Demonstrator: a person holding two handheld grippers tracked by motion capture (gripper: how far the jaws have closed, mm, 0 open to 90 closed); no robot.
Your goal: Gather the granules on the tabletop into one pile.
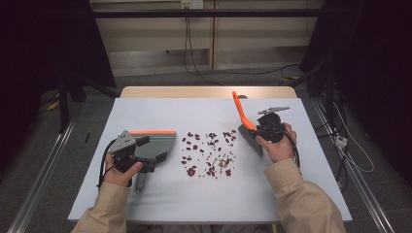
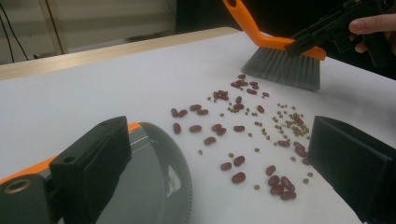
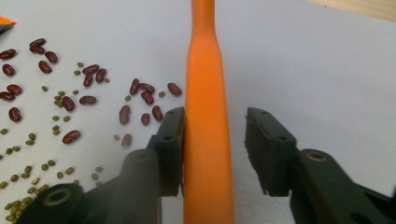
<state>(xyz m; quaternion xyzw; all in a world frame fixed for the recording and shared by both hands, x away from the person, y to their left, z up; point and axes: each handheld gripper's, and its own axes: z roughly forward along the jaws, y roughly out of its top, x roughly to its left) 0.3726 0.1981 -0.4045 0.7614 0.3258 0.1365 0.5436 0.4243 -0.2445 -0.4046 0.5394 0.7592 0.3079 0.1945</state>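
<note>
On the white table (image 1: 145,194), the left gripper (image 1: 130,154) sat at about eight o'clock from the table's middle, its jaws closed on the grey dustpan (image 1: 158,145) with the orange strip along its back edge. In the left gripper view the dustpan (image 2: 154,186) lay between the two black jaws, its toothed lip facing the spill, though whether both pads pressed on it could not be told there.

The beans (image 1: 209,153), dark red ones mixed with small green ones, lay scattered near the table's middle, just at three o'clock of the dustpan.

The right gripper (image 1: 262,132) stood at about three o'clock from the beans and carried the brush (image 1: 245,127), whose orange handle pointed toward twelve o'clock and whose grey bristles rested on the table beside the spill. In the right gripper view the orange handle (image 3: 208,140) ran up between the jaws: one pad lay against it, the other stood apart from it, so the jaws were loose around the handle, not clamped.
</note>
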